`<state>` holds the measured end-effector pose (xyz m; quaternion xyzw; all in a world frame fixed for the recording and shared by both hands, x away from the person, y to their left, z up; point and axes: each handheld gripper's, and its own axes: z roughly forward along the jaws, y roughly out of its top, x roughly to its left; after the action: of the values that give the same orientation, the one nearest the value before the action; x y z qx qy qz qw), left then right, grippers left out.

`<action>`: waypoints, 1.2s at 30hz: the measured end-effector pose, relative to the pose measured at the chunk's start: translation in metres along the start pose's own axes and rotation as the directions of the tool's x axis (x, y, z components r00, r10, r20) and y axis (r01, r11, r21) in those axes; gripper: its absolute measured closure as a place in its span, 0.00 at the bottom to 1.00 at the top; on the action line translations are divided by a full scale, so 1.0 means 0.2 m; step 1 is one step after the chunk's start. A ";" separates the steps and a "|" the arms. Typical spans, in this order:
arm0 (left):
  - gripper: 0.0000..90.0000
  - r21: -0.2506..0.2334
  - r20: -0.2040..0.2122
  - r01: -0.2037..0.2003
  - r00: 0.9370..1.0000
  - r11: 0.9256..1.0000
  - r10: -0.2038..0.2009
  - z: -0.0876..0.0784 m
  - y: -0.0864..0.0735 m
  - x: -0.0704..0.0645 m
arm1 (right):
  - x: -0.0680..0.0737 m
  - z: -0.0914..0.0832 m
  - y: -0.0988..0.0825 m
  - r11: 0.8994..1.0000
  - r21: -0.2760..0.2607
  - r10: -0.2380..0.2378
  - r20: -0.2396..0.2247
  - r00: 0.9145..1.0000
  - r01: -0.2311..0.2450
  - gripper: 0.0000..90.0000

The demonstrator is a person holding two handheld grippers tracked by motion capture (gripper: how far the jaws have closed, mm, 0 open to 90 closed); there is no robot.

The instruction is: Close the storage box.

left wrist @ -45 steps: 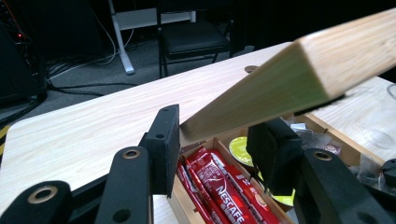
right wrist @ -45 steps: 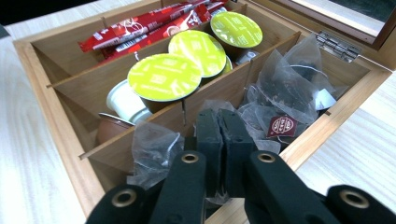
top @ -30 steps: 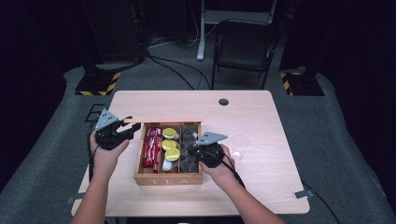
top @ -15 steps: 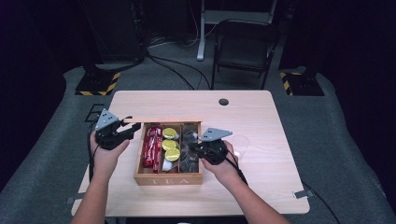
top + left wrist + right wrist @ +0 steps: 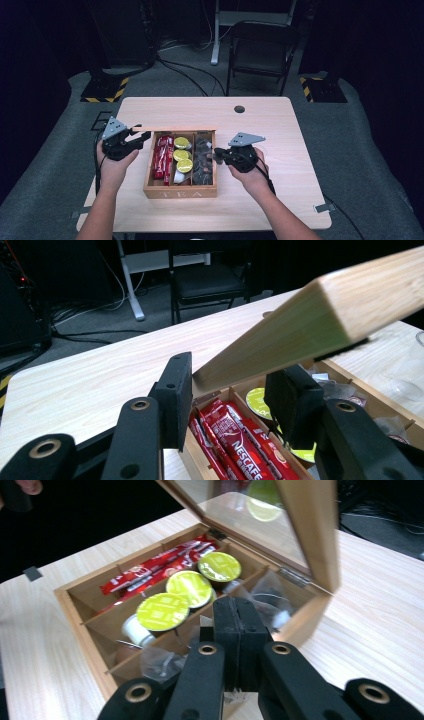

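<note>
A wooden box (image 5: 180, 190) is seen on the light wood surface (image 5: 280, 125), between the two hands; the letters "TEA" are printed on its front wall in the high view. Its lid (image 5: 300, 320) is raised, and its free corner is clamped between the pads of the left gripper (image 5: 131, 142), whose jaws are set narrow against the lid's edge in the left gripper view. The lid's pane (image 5: 250, 520) is shown in the right gripper view, with a green disc mirrored in it.

Three long compartments are divided off inside the box. In the left one, red sachets (image 5: 240, 440) are laid lengthwise, and "NESCAFE" can be read in white on the nearest one. In the middle one, three capsules with yellow-green foil tops (image 5: 162, 611) are lined up, with a white capsule (image 5: 136, 630) lying on its side at the near end; a pale pattern is printed on the foils, but it cannot be read. In the right one, clear plastic-wrapped pieces (image 5: 160, 662) are heaped; no writing can be made out on them.

The right gripper (image 5: 235, 622) is held over the right compartment, its jaws pressed fully together; whether anything is pinched between the pads cannot be told. In the high view it (image 5: 220, 155) is seen at the box's right wall.
</note>
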<state>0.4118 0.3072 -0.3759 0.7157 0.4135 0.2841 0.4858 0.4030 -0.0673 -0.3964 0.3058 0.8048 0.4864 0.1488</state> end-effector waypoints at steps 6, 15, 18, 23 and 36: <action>0.60 0.000 0.000 0.000 1.000 1.000 0.000 0.00 0.00 0.00 | -0.06 -0.05 0.00 1.000 0.003 0.005 0.036 0.999 -0.005 1.00; 0.60 0.001 0.000 -0.001 1.000 1.000 0.001 0.00 0.00 0.00 | -0.17 -0.13 -0.02 1.000 -0.008 0.021 0.103 0.994 -0.020 1.00; 0.60 0.006 -0.001 -0.002 1.000 1.000 0.002 0.00 0.00 0.00 | -0.21 -0.16 -0.03 1.000 -0.007 0.029 0.126 0.992 -0.028 1.00; 0.60 0.006 -0.001 -0.003 1.000 1.000 0.003 0.00 0.00 0.00 | -0.26 -0.20 -0.05 0.999 -0.009 0.037 0.160 0.986 -0.036 1.00; 0.60 0.004 -0.002 -0.003 1.000 1.000 0.003 0.00 0.00 0.00 | -0.38 -0.29 -0.11 0.997 -0.019 0.072 0.234 0.970 -0.069 1.00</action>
<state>0.4114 0.3066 -0.3759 0.7170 0.4135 0.2847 0.4836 0.4225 -0.1640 -0.3922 0.3887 0.7677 0.4560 0.2272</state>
